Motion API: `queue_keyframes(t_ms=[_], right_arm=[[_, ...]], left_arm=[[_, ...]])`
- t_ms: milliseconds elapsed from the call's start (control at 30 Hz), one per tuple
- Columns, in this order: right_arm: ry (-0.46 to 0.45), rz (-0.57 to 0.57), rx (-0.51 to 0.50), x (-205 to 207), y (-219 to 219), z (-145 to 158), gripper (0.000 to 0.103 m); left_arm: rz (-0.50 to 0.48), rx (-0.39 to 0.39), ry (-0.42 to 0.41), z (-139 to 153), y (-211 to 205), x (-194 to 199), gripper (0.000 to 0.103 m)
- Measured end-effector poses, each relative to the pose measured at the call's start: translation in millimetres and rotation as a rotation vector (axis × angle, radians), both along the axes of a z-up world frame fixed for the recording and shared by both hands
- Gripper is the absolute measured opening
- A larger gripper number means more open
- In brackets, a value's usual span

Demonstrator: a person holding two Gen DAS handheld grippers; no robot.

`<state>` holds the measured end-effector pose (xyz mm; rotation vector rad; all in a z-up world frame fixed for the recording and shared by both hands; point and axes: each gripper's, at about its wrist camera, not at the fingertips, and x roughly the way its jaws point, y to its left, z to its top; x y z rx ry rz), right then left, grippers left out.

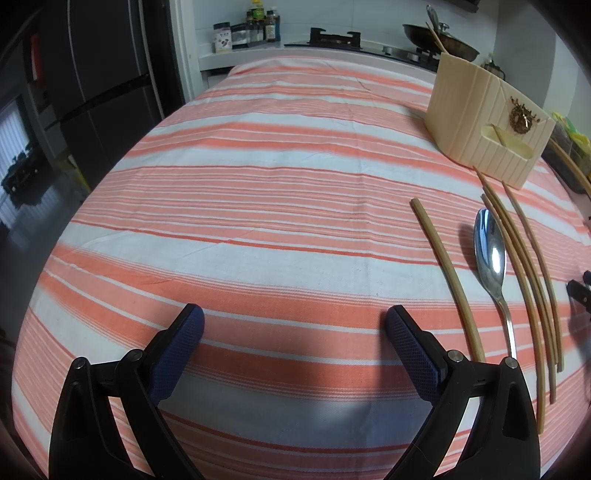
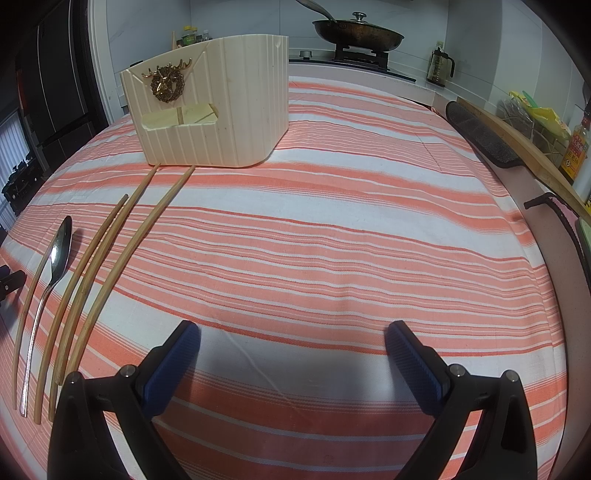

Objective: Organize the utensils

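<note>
A cream ribbed utensil holder with a gold deer badge stands on the striped cloth; it also shows in the right wrist view. One chopstick stands inside it. In front of it lie several bamboo chopsticks and a metal spoon. My left gripper is open and empty, left of the utensils. My right gripper is open and empty, right of the utensils.
The table has an orange and white striped cloth. Behind are a stove with a pan, spice jars, a dark fridge. A cutting board and bottles stand at the right edge.
</note>
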<state>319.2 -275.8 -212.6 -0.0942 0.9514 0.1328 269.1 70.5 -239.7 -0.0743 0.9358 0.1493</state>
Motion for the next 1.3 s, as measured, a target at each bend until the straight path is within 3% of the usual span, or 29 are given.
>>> queue_keyframes(t_ms=[1300], right_arm=[[-0.002,0.000,0.001,-0.4,-0.6,-0.2,0.103]], left_arm=[[-0.003,-0.005,0.004,-1.4,2.6,0.1,0.101]])
